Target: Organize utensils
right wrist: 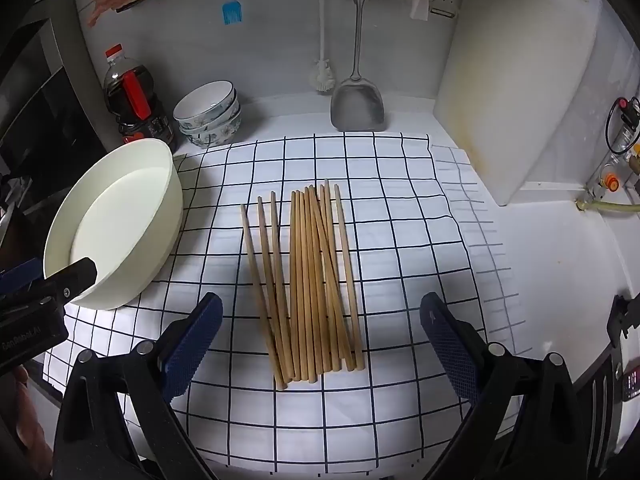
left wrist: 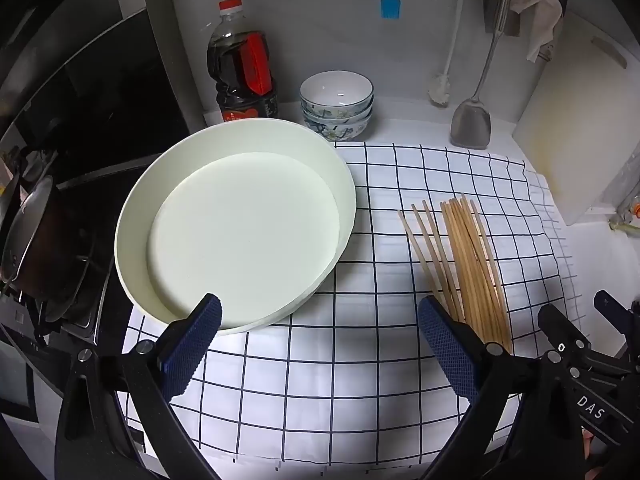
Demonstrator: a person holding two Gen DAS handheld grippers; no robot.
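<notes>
Checked cloth (right wrist: 400, 208) on counter: chopsticks (right wrist: 308, 280) lie 12-to-6, dead ahead of right gripper (right wrist: 320, 344), nearer; both grippers released, left gripper (left wrist: 320, 344) too.

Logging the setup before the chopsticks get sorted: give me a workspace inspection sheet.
Surface: checked cloth spread flat over a white counter.
Job's things: wooden chopsticks lying loose on the cloth; empty white basin beside them, apart.
Clutter: stacked bowls, sauce bottle, metal spatula, dish brush, cutting board leaning on the wall.
Grippers: left gripper open, holding nothing; right gripper open, holding nothing, chopsticks ahead of it.
Cables: hose at the far right.
Surroundings: stove with pot left of the basin.
</notes>
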